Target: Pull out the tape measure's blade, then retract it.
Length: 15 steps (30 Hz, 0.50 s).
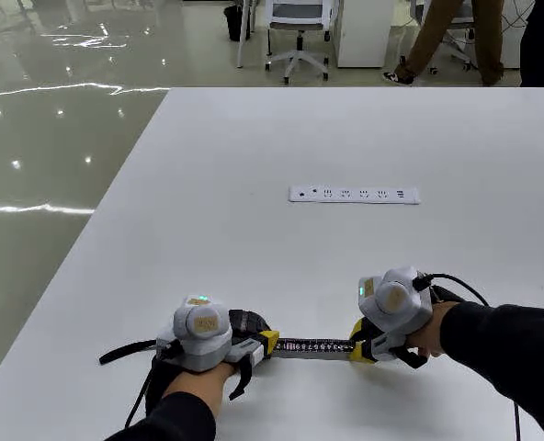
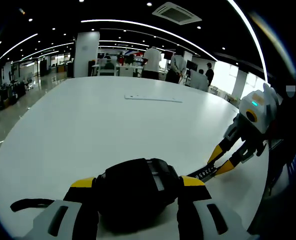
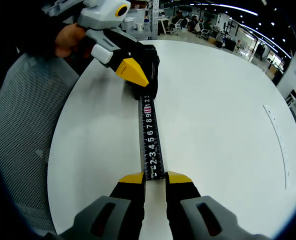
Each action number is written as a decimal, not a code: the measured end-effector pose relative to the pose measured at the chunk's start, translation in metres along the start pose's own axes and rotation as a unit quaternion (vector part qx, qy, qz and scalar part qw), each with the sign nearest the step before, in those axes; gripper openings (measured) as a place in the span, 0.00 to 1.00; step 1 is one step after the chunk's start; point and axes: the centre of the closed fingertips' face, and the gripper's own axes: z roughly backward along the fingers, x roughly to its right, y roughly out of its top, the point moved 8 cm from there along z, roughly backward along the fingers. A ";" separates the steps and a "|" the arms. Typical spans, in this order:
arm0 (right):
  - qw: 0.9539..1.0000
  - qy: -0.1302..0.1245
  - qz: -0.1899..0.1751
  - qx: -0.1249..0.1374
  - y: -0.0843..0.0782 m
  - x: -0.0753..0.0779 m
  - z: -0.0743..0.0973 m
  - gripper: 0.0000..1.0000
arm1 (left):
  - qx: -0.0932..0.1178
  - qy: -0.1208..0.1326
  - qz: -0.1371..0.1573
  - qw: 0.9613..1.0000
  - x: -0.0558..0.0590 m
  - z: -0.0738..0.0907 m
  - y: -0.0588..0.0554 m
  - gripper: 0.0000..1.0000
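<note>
The black tape measure case [image 1: 247,323] rests on the white table [image 1: 254,184] near its front edge, and my left gripper [image 1: 254,336] is shut on it. In the left gripper view the case [image 2: 138,195] sits between the yellow-tipped jaws of the left gripper [image 2: 138,182]. A short length of the blade [image 1: 313,346] runs right from the case to my right gripper [image 1: 357,344]. In the right gripper view the numbered blade [image 3: 150,140] lies flat on the table, with my right gripper [image 3: 156,178] shut on its end. The case [image 3: 149,67] is at its far end.
A white power strip [image 1: 355,195] lies mid-table beyond the grippers. The table's left edge drops to a shiny floor [image 1: 51,147]. An office chair [image 1: 300,28] and a standing person [image 1: 447,37] are past the far edge. A mesh chair back [image 3: 23,140] is beside the table.
</note>
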 end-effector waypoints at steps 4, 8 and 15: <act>1.000 0.000 -0.001 0.002 0.003 0.001 -0.002 0.11 | 0.000 0.000 0.001 1.000 0.000 0.000 0.000 0.60; 1.000 -0.001 -0.010 0.007 0.005 0.001 -0.004 0.11 | -0.002 0.000 0.001 1.000 0.000 0.000 0.000 0.60; 1.000 -0.003 -0.008 0.013 0.010 0.000 -0.008 0.11 | -0.002 -0.001 0.001 1.000 0.000 0.001 0.000 0.60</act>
